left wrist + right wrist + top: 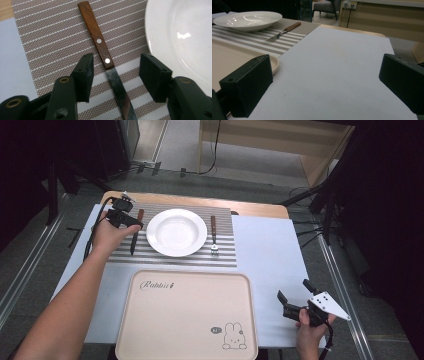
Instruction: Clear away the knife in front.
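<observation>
A knife [135, 233] with a brown wooden handle lies on the striped placemat [225, 256], left of the white plate [155, 227]. My left gripper [133, 223] hovers low over it. In the left gripper view its jaws [116, 66] straddle the knife [100, 45] where handle meets blade, and both pads stand clear of it, with the plate [175, 37] at the right. My right gripper [293, 290] rests open near the table's front right, with nothing between its jaws [324, 72].
A fork [214, 237] with a wooden handle lies on the mat right of the plate. A beige tray [185, 315] printed with a rabbit sits in front of the mat. The right gripper view shows the tray's corner [274, 62], the fork [284, 31] and the plate [247, 18] beyond.
</observation>
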